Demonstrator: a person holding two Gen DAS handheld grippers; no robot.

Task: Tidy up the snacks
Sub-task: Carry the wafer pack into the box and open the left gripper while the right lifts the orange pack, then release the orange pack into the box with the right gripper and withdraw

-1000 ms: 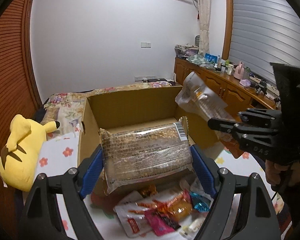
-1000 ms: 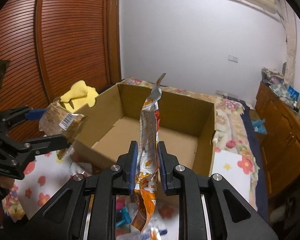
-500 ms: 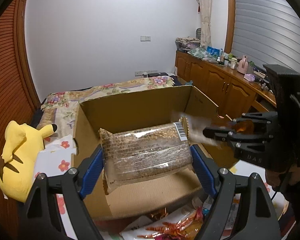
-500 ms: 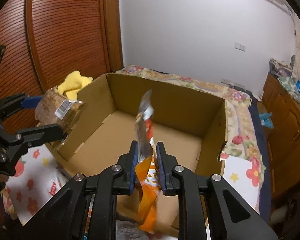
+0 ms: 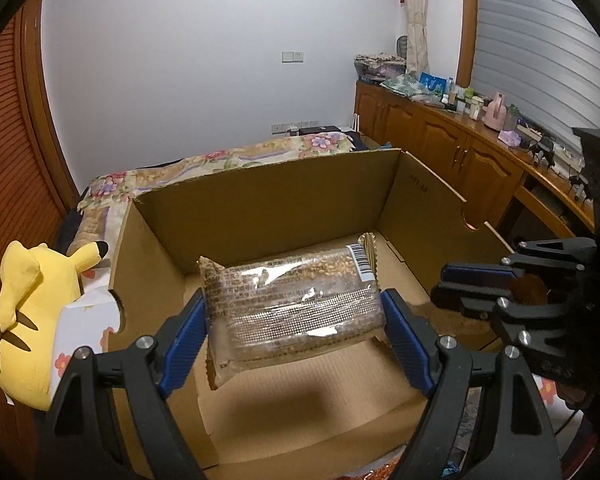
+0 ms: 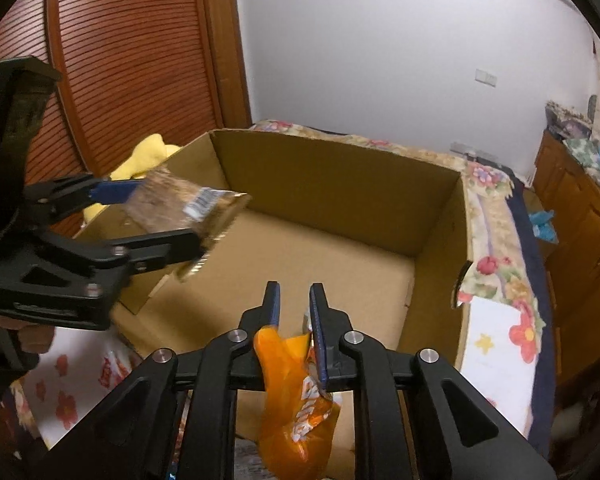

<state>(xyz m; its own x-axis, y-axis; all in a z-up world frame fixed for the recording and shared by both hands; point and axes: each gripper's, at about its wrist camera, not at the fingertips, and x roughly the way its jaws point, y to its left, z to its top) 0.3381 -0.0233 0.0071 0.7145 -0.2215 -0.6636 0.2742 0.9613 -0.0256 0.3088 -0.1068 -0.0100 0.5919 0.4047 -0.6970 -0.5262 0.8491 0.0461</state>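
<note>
My left gripper (image 5: 292,300) is shut on a clear pack of brown grain bars (image 5: 292,304), blue pads pressing on both its ends. The pack hangs level over the floor of the open cardboard box (image 5: 268,184). In the right wrist view the same pack (image 6: 180,204) juts over the box's left wall (image 6: 188,168). My right gripper (image 6: 295,296) is shut on an orange snack bag (image 6: 296,400), pinched low between the pads and drooping below them at the box's near edge. From the left wrist view the right gripper (image 5: 452,286) shows at the right.
A yellow plush toy (image 5: 28,320) lies left of the box on the floral bedsheet (image 6: 500,320). A packet (image 6: 108,364) lies on the sheet near the box's front corner. Wooden cabinets (image 5: 460,148) with clutter line the right wall. Slatted wooden doors (image 6: 132,60) stand at the left.
Both grippers have come forward and lower over the box. The orange bag's upright top has flopped down out of sight. The loose snack pile has slid out of the left wrist view.
</note>
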